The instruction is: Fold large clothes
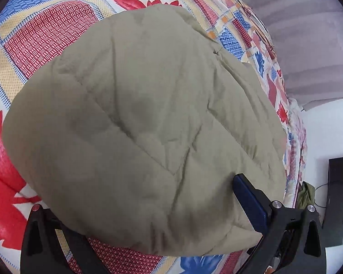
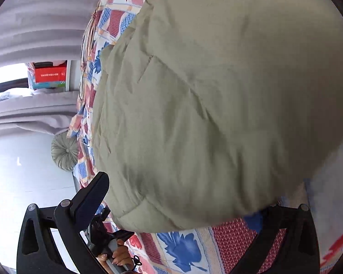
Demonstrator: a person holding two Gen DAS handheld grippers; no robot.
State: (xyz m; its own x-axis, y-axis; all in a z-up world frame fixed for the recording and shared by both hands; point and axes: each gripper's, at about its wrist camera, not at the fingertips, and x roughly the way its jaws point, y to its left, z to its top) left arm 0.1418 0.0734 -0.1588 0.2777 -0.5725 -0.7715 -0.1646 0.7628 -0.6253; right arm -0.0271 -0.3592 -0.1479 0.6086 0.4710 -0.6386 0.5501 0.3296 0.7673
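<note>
Clearly, the khaki quilted jacket [image 1: 137,125] lay folded on the patterned bedspread [image 1: 45,38]. The left gripper [image 1: 146,207] and right gripper [image 2: 185,207] each stood spread wide around the jacket's near edge, clamping nothing.

A bed's patterned cover [image 1: 45,36] of red, blue and cream blocks fills the scene. Grey pleated curtains [image 1: 308,34] hang beyond its far edge above a pale, glossy floor [image 2: 22,171]. A round tufted cushion [image 2: 65,150] lies beside the bed; daylight enters a window [image 2: 9,75].
</note>
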